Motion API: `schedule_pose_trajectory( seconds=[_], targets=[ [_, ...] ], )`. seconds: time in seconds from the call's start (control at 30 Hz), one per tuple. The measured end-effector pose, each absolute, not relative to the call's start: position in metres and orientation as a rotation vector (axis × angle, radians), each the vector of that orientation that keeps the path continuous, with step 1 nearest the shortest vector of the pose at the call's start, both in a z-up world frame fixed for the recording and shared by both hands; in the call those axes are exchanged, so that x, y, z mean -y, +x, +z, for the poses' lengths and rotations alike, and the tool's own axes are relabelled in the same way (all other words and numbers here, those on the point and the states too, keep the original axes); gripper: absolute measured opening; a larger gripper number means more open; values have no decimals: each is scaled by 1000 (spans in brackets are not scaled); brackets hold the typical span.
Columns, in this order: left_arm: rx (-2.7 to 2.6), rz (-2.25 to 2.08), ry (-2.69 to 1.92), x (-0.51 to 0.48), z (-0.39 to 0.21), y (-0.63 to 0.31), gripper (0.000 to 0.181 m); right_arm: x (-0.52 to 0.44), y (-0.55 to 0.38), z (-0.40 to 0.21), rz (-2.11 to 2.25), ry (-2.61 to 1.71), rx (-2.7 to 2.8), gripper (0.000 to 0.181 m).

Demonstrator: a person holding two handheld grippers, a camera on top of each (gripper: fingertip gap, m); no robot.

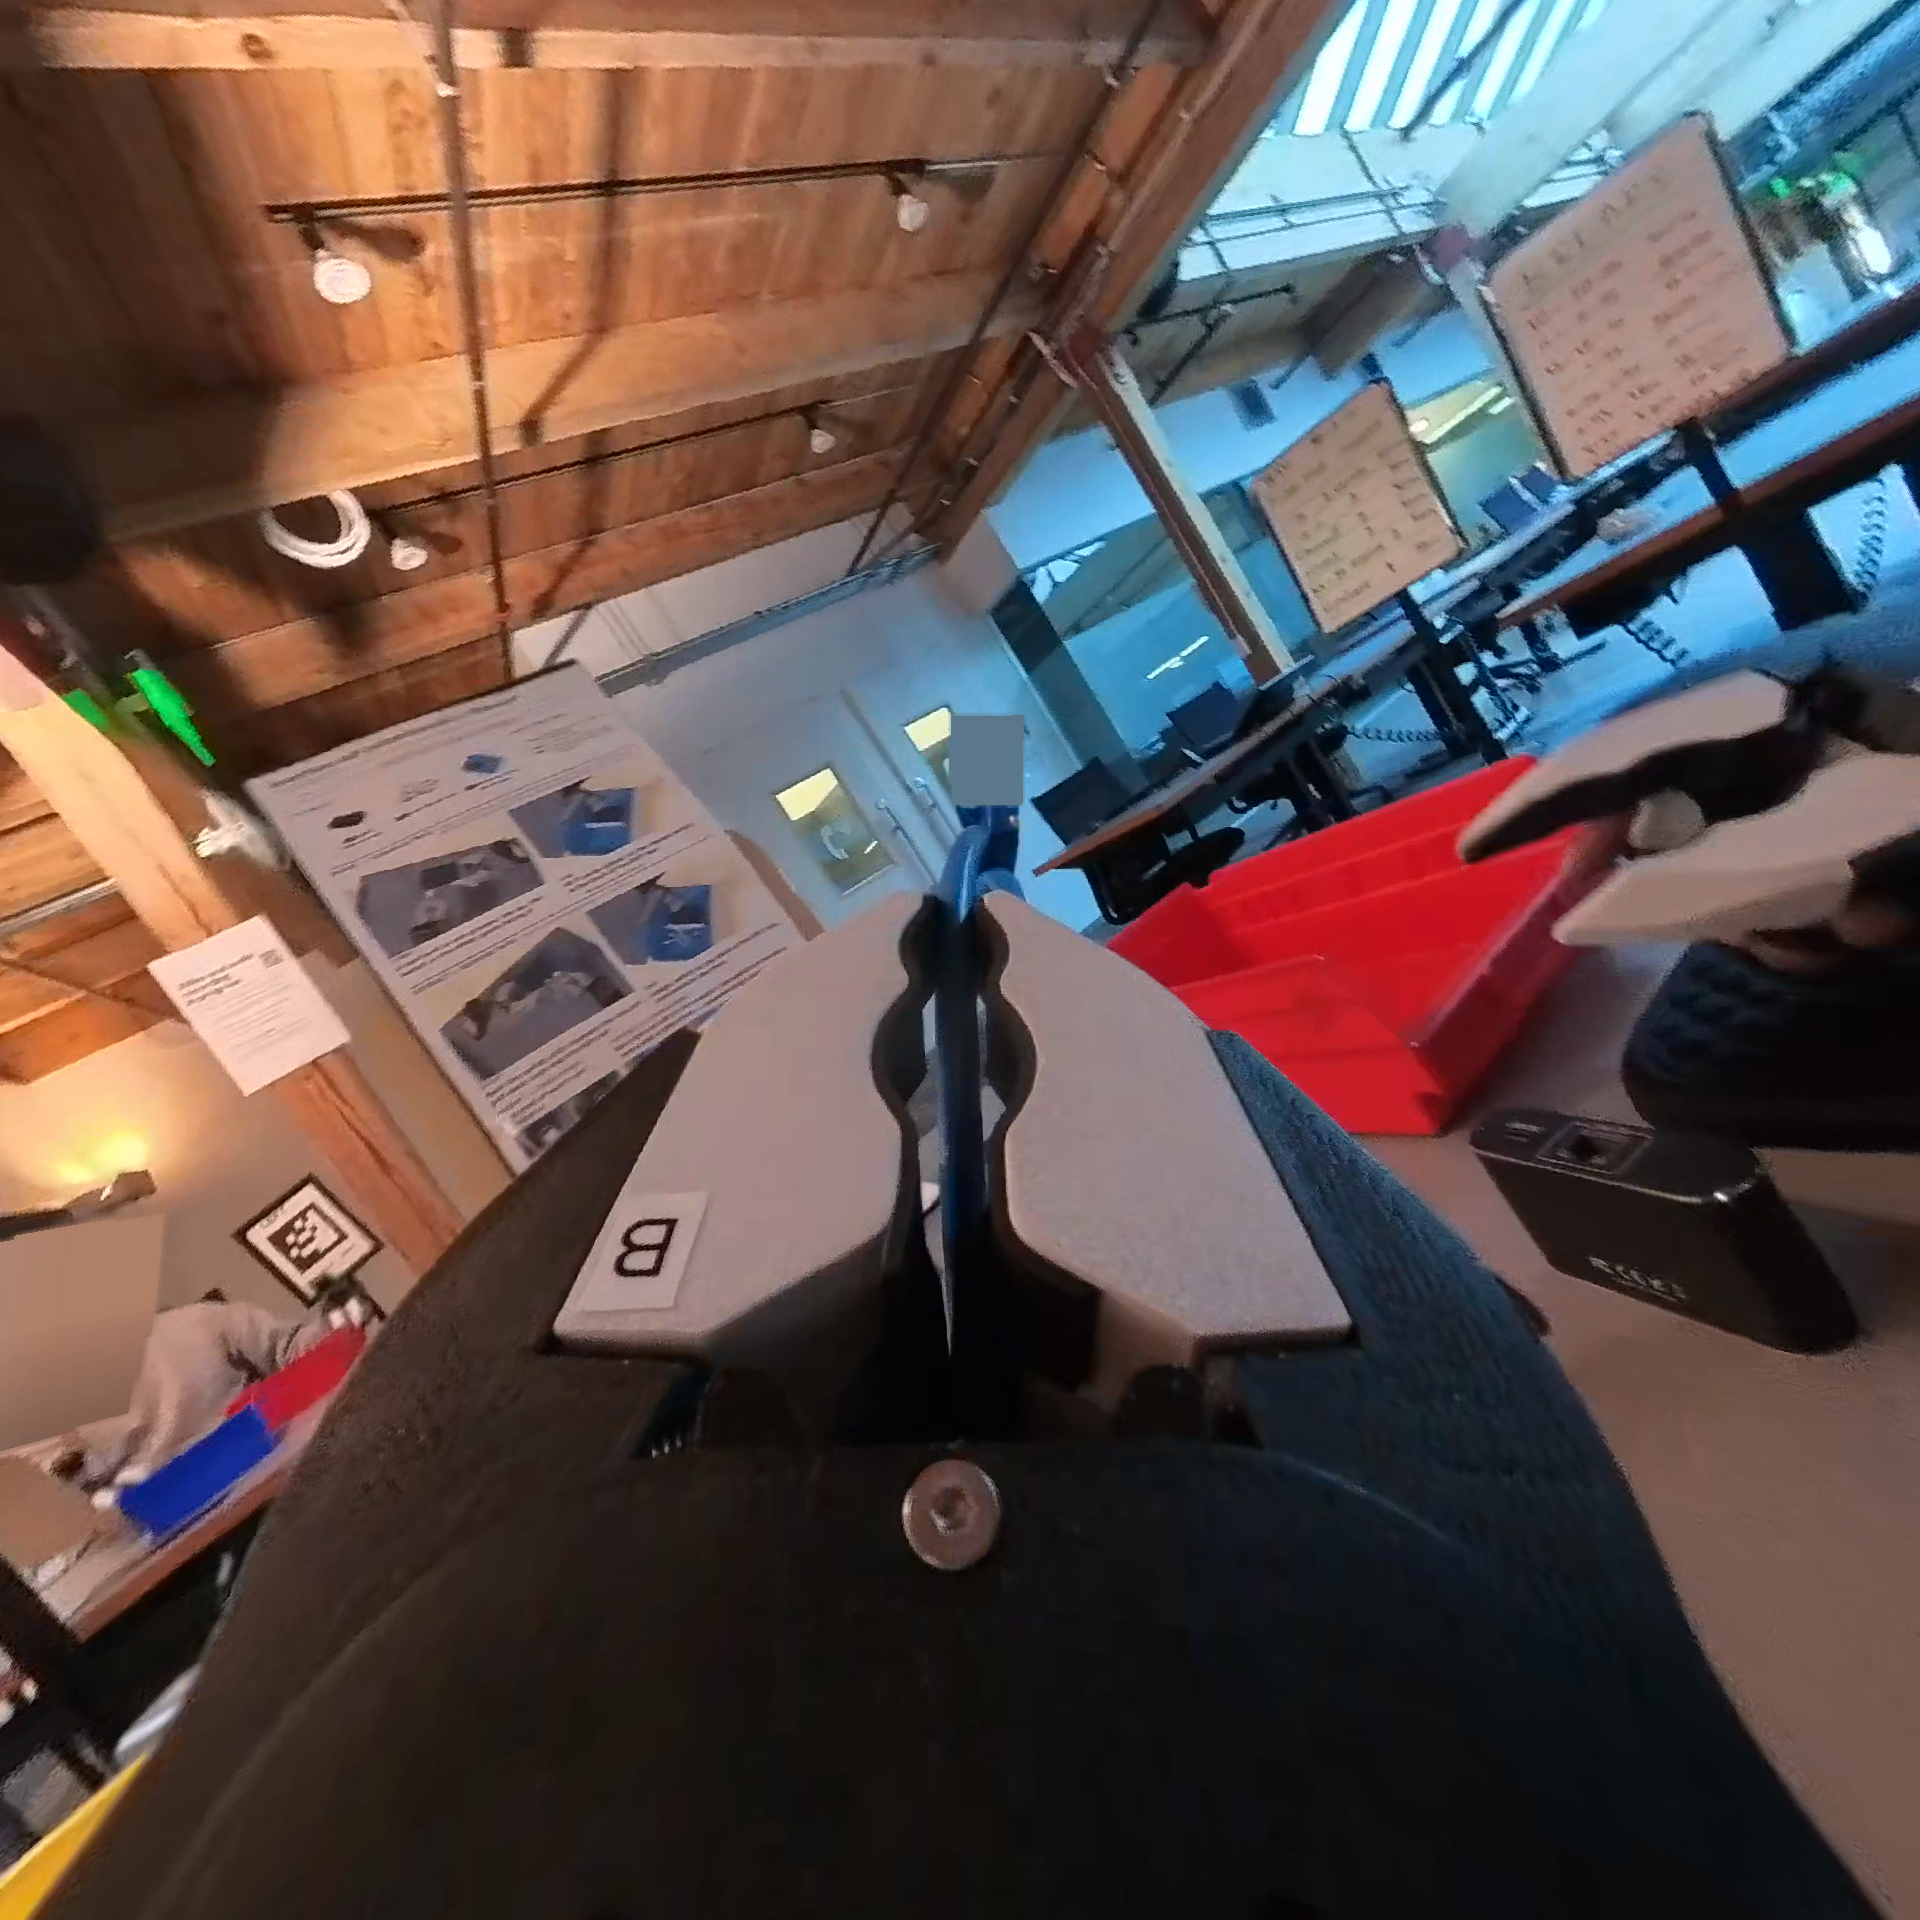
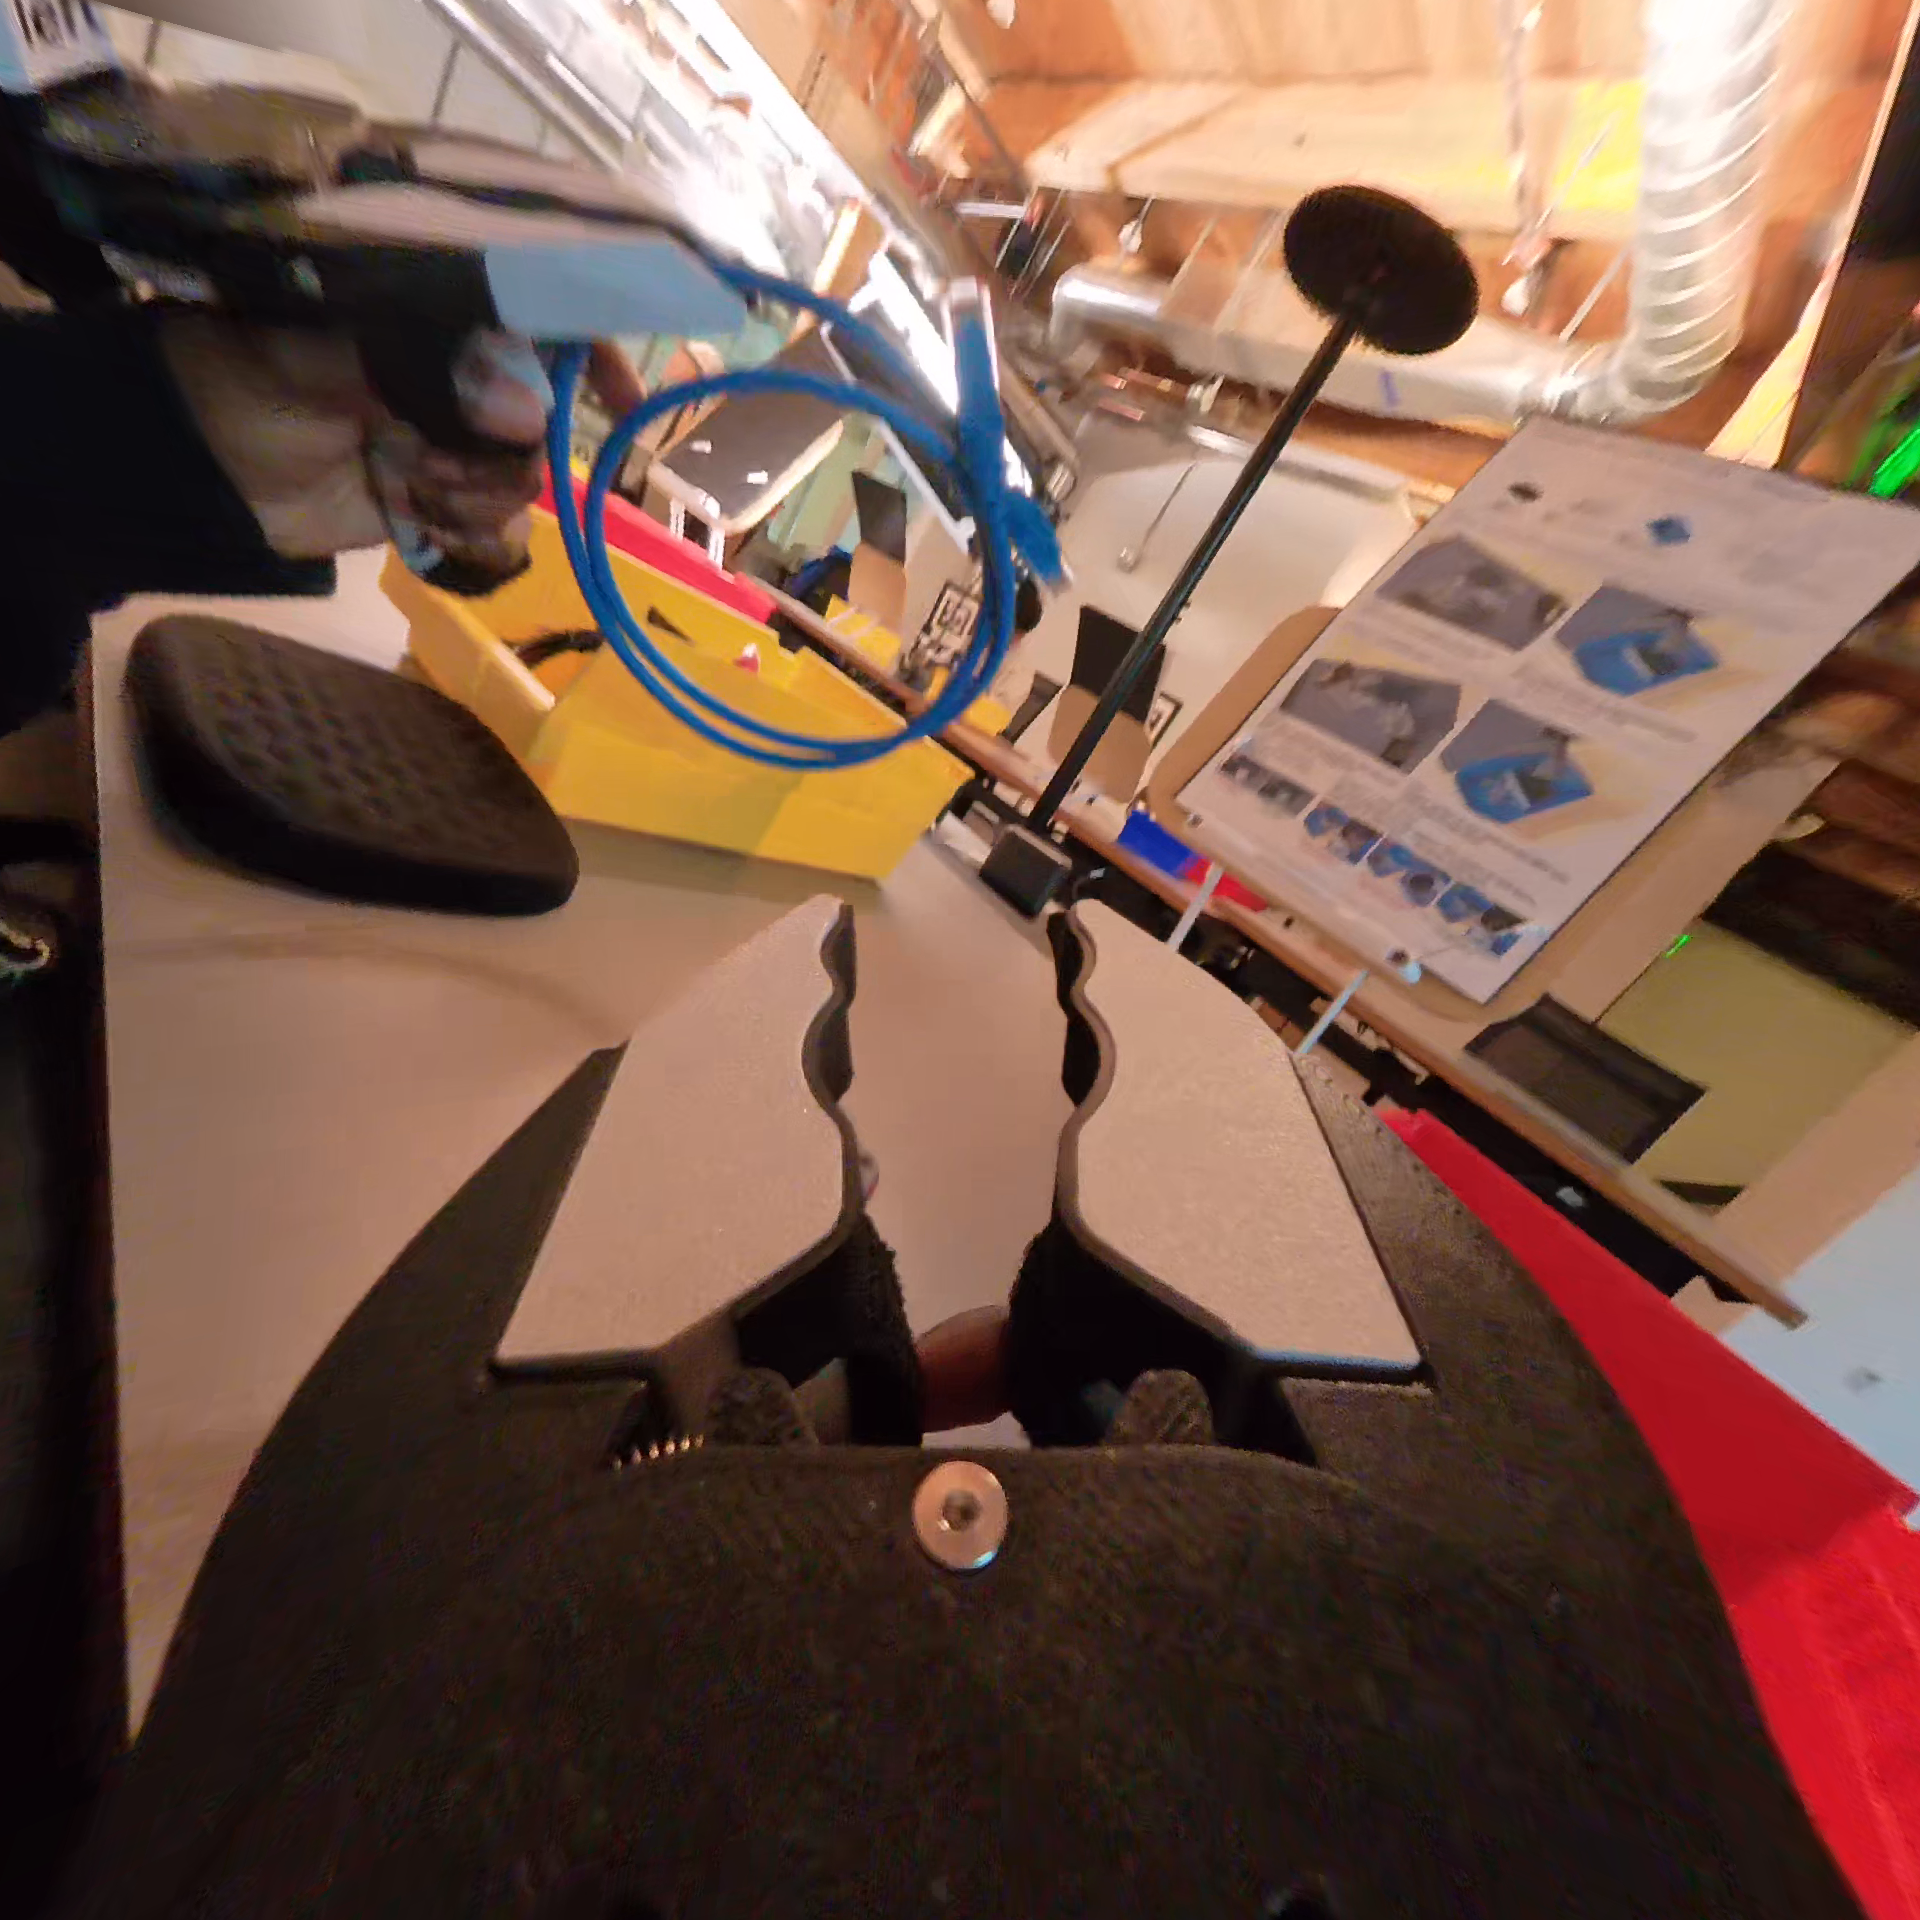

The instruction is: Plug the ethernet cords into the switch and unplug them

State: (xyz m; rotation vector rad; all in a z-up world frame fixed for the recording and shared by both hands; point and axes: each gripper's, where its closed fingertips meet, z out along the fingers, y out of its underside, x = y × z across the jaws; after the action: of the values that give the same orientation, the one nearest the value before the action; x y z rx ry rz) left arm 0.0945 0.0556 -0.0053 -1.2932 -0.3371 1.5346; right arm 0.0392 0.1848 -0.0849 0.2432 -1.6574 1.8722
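Blue ethernet cord clamped in left gripper, held aloft; right gripper parted, empty. Switch ports seemingly unoccupied — plugging, unplugging both left.

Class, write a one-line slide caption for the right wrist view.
Open right gripper hovers over the table while the left gripper holds up a looped blue cable above a yellow bin.
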Motion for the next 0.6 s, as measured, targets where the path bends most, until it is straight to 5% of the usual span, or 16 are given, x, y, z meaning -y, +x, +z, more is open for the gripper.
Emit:
schedule_pose_trajectory(
  seconds=[0.6],
  targets=[
    [-29,1657,-1551,-134,-51,87,5,-158,43,-44,1621,183,1455,24]
  ],
)
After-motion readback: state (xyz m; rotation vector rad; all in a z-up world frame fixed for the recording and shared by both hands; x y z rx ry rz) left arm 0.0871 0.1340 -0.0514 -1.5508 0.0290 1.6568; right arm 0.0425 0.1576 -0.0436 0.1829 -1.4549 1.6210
